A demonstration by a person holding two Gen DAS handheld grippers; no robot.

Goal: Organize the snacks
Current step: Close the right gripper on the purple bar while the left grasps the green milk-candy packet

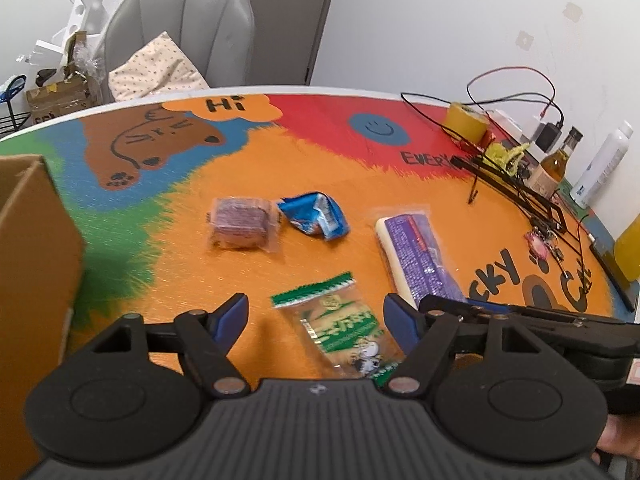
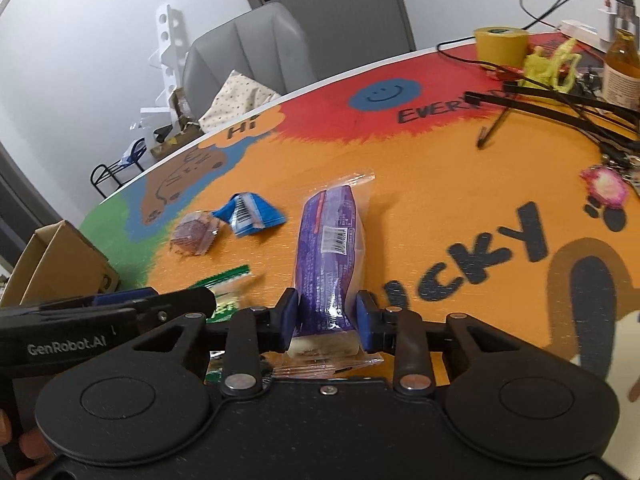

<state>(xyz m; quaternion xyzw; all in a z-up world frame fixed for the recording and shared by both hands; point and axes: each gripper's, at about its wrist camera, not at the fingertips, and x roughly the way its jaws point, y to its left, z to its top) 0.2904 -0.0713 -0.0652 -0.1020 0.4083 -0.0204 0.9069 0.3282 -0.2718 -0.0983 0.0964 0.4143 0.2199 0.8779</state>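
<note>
Right claw grips the purple snack pack; left claw stands open over the green packet.

On the painted counter, the right claw pinches the near end of the purple snack pack between its 2 blue pads. The left claw is spread wide, the green packet lying untouched between its fingers. A brown cake packet and a blue wrapper lie beyond, and a cardboard box stands at the left.
</note>
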